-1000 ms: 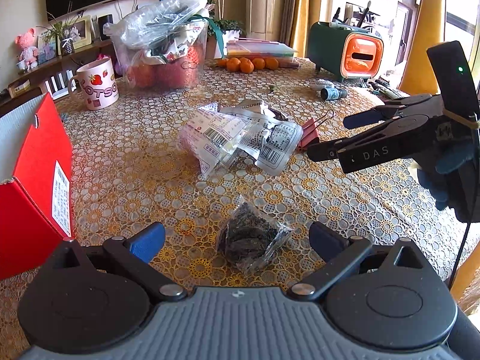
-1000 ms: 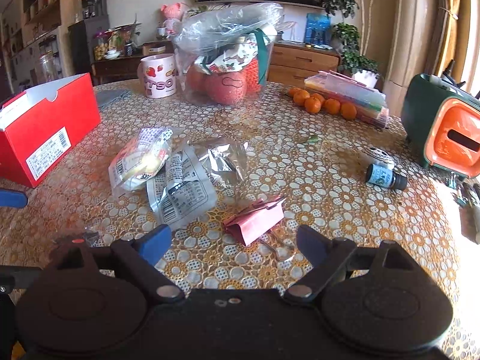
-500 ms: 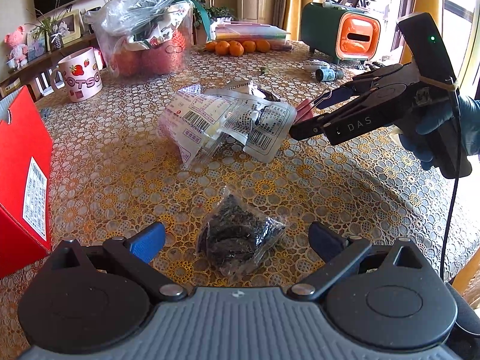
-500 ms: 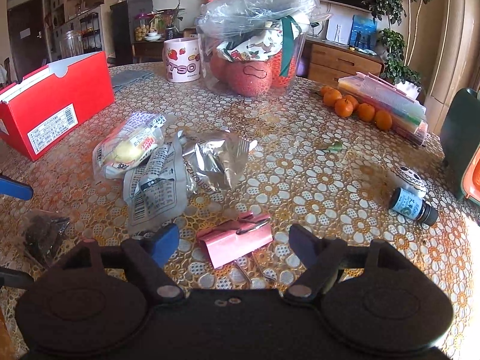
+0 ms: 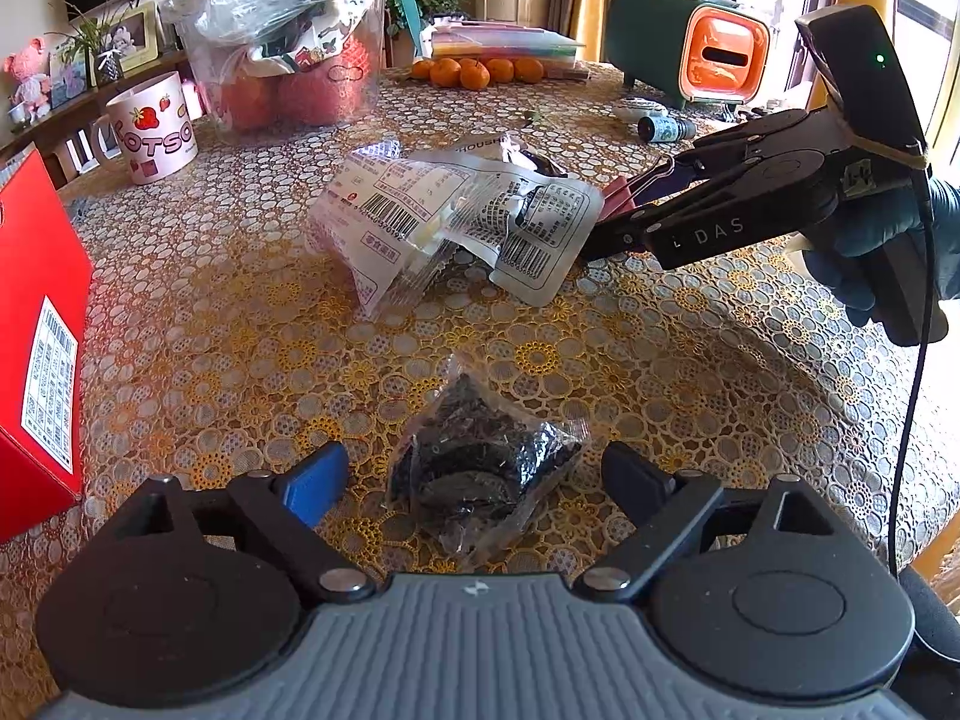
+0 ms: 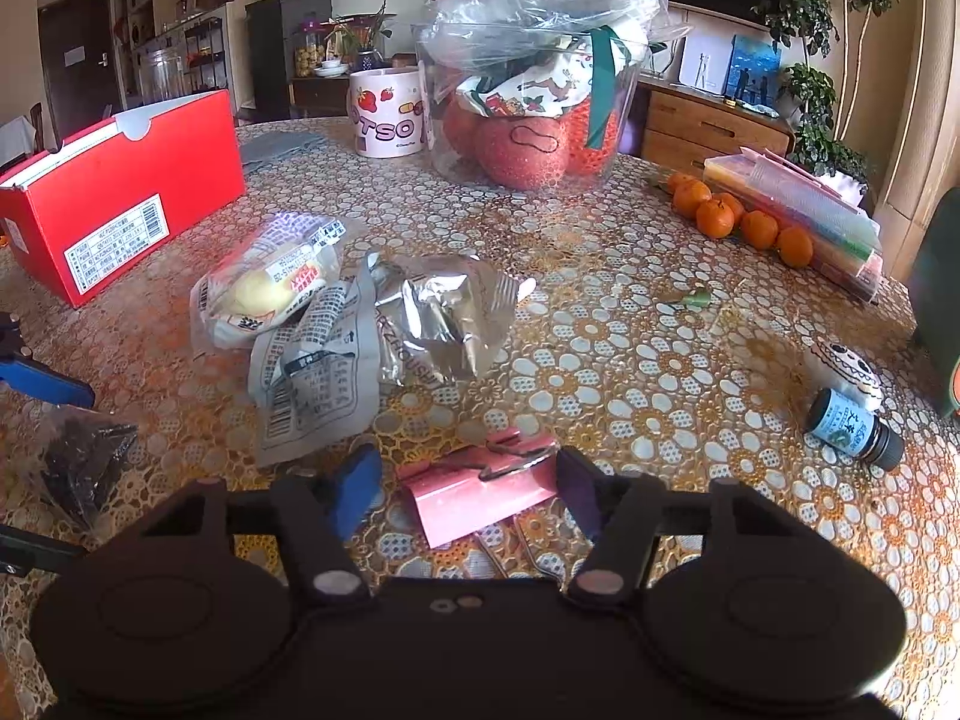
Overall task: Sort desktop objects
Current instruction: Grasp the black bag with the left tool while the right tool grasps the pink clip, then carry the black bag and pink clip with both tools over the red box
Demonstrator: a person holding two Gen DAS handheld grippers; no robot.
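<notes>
Left gripper (image 5: 474, 480) and right gripper (image 6: 465, 489) both angle downward, jaws closing, apparently not yet gripping.

Both grippers closing in

The left gripper (image 5: 474, 480) now brackets the dark packet (image 5: 480, 468) — the right gripper (image 6: 465, 486) has reached the pink clip (image 6: 480, 492), jaws narrowing.

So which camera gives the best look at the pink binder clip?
The right wrist view: the pink binder clip lies close and nearly whole between the closing fingers of the right gripper. In the left wrist view only a sliver of it shows, behind the wrappers and that gripper.
</notes>
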